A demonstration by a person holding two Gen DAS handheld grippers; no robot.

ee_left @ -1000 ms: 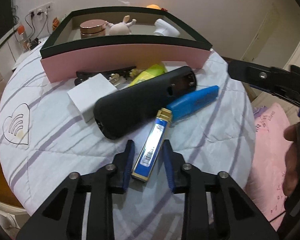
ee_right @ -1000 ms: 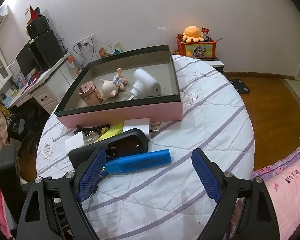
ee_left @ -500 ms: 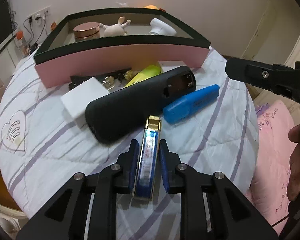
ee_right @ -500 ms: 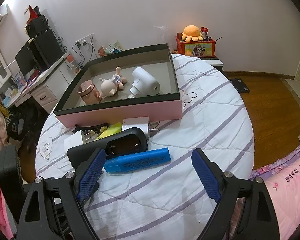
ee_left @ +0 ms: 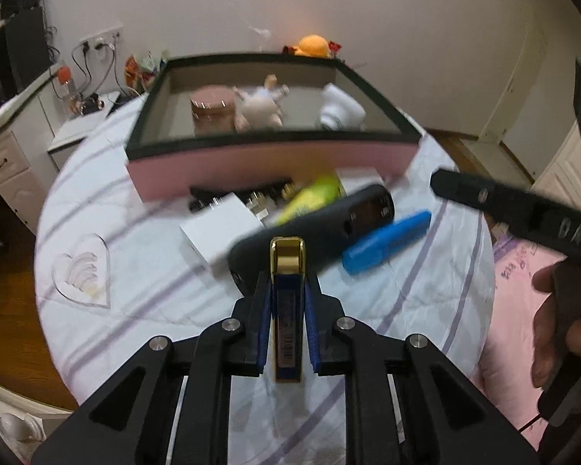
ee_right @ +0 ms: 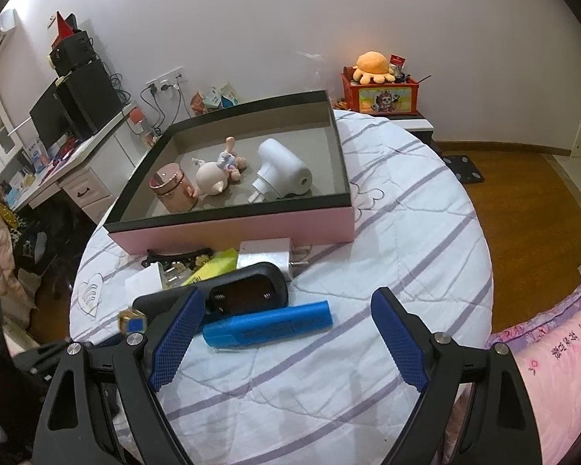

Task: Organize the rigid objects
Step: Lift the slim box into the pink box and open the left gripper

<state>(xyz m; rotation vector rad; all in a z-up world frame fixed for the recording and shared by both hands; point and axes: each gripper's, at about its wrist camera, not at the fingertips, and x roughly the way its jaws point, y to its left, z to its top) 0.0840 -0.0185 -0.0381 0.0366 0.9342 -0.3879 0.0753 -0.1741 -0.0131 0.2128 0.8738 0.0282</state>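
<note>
Your left gripper point(ee_left: 286, 302) is clenched on the blue lighter point(ee_left: 287, 310) at lower centre; your right gripper point(ee_right: 286, 345) gapes empty. The lighter's gold cap juts forward, so it may clip the pink box point(ee_left: 267, 162) wall and twist loose.

A slim blue lighter with a gold metal cap point(ee_left: 287, 302) stands lengthwise between blue pads, cap end forward. On the striped white quilt lie a long black remote with its battery bay open point(ee_right: 248, 290), a blue highlighter pen point(ee_right: 269, 327) touching its near side, and a yellow-green tube point(ee_left: 310, 197) before the pink-walled, black-rimmed tray point(ee_right: 232, 228)
</note>
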